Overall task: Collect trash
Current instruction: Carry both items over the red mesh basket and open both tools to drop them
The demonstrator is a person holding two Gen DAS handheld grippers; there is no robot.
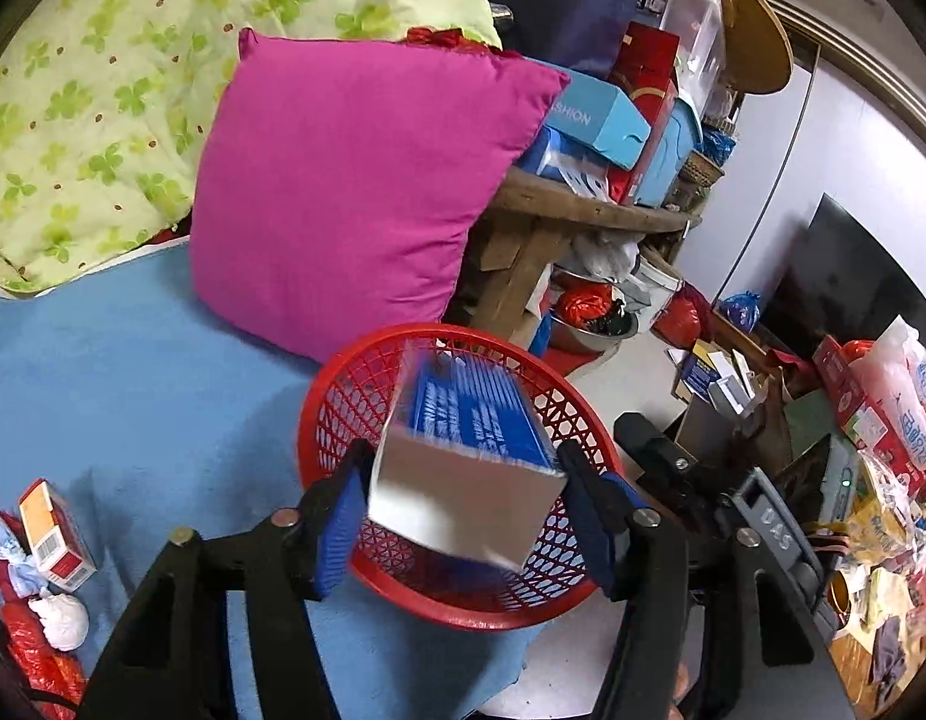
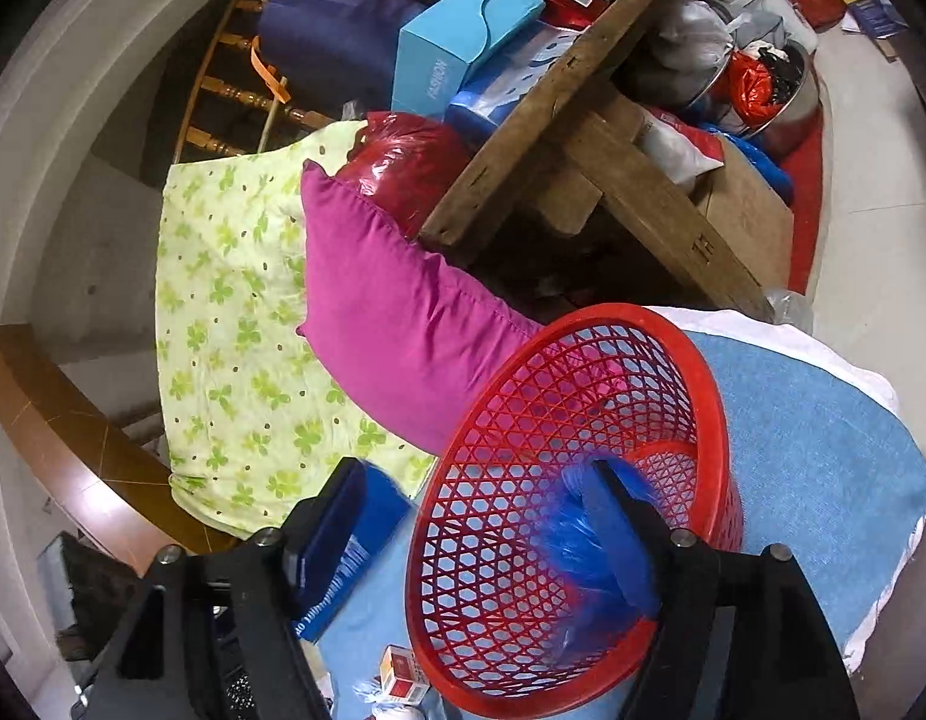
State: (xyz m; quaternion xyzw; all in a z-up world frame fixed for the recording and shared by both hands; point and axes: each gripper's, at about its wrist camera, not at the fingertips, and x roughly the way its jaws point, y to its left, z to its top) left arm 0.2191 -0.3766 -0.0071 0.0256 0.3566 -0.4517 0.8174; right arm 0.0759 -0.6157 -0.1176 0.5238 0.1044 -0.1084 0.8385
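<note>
Dropping stuff into the red basket (image 1: 481, 615) is the step in hand, I'd say. The left gripper (image 1: 463, 456) hangs right over the basket's near rim with the blue-and-white box (image 1: 463, 462) between its fingers. The box is smeared while the fingers are sharp, so to me the tongs look released and the box is already falling free. It's over the opening, so just let it go and don't squeeze again.

The right gripper (image 2: 475, 474) is spread wide and straddles the basket's near wall, one finger outside and one inside. It's gripping nothing. A crumpled blue plastic bag (image 2: 574, 558) sits against the inside finger, down in the basket.

My advice: lift that right finger straight out so it doesn't snag the mesh or drag the bag back up. The basket sits tilted on the blue blanket (image 1: 133, 372) near the edge, so don't bump it. Still left on the blanket, to the near left: a small red-and-orange box (image 1: 55, 534) and a white wad (image 1: 61, 618).
</note>
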